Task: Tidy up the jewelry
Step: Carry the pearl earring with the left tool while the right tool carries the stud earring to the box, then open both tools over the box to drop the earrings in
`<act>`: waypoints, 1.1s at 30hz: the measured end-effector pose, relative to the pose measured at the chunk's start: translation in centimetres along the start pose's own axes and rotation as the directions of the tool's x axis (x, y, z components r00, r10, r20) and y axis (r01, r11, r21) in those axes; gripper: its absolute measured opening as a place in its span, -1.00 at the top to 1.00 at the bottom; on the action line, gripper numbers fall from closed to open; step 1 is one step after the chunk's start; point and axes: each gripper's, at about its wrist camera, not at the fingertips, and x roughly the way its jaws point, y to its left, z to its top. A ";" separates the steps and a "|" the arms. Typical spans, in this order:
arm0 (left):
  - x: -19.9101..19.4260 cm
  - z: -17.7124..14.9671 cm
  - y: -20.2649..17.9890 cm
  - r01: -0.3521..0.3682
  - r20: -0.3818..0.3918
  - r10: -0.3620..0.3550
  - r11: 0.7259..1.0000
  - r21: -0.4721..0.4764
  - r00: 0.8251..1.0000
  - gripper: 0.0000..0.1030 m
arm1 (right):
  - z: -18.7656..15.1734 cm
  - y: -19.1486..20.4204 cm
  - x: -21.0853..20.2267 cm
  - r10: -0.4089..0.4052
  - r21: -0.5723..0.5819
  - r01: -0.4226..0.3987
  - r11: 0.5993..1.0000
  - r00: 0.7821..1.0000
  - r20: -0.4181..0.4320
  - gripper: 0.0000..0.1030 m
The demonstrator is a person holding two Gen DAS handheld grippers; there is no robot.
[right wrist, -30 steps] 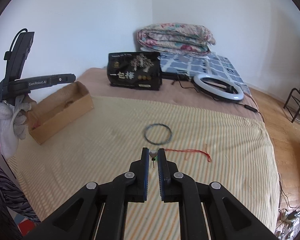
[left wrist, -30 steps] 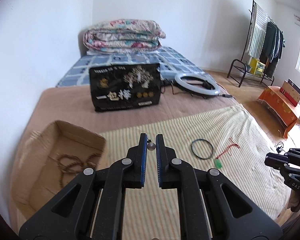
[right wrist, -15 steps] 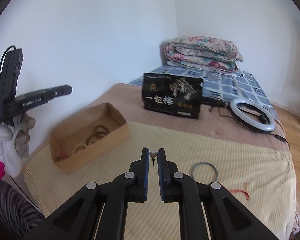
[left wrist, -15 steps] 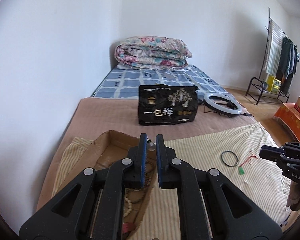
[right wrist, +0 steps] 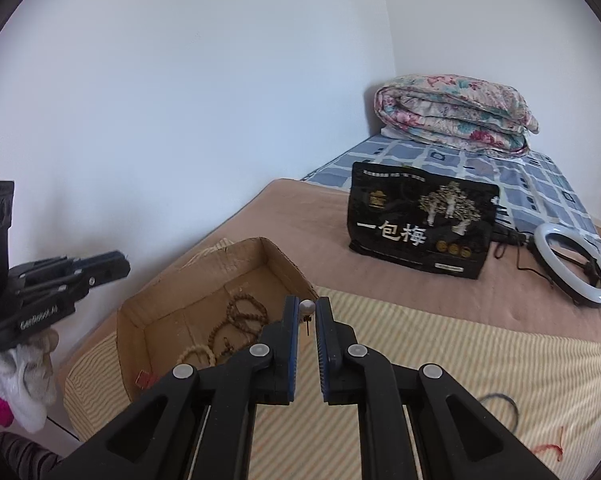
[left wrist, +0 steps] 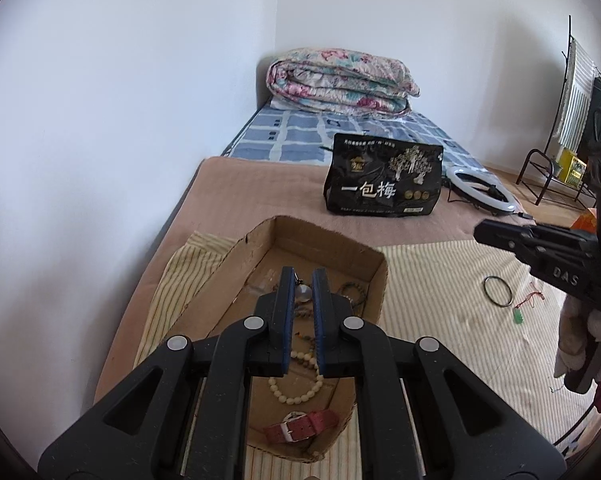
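Observation:
My left gripper (left wrist: pixel 302 284) is shut on a small pearl earring (left wrist: pixel 302 293) and hangs over the cardboard box (left wrist: pixel 332 246). The box holds a white bead bracelet (left wrist: pixel 296 388), a red-strap watch (left wrist: pixel 300 426) and brown beads (right wrist: pixel 240 316). My right gripper (right wrist: pixel 307 306) is shut on a second pearl earring (right wrist: pixel 307 307), just right of the box's (right wrist: pixel 204 276) near corner. A dark bangle (left wrist: pixel 497 290) and a red cord with a green pendant (left wrist: pixel 518 316) lie on the striped mat (left wrist: pixel 440 280).
A black snack bag (left wrist: pixel 382 186) stands behind the box. A white ring light (left wrist: pixel 480 188) lies to its right. A folded floral quilt (left wrist: pixel 340 80) sits at the bed's head. A clothes rack (left wrist: pixel 580 120) stands far right. White wall at left.
Both grippers have swung left toward the box with their earrings. The left one now hovers over the box; the right one has reached its corner.

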 end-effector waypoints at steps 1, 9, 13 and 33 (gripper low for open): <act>0.2 -0.2 0.1 -0.001 -0.007 0.001 1.000 -0.001 1.000 0.87 | 0.1 0.2 0.6 0.005 0.000 -0.005 1.000 1.000 -0.003 0.88; 1.9 -1.4 1.6 -0.009 -0.048 0.008 1.000 -0.024 0.999 0.87 | 0.4 2.4 4.9 0.042 -0.012 -0.043 0.999 0.998 -0.038 0.88; 2.4 -1.8 2.3 -0.017 -0.056 0.016 0.999 -0.030 0.998 0.87 | 0.5 3.2 6.4 0.052 -0.019 -0.053 0.998 0.997 -0.054 0.88; 4.4 -2.8 3.6 -0.030 -0.090 0.026 0.999 -0.039 0.996 0.81 | 0.3 4.4 10.2 0.035 0.003 -0.035 0.999 0.996 -0.076 0.09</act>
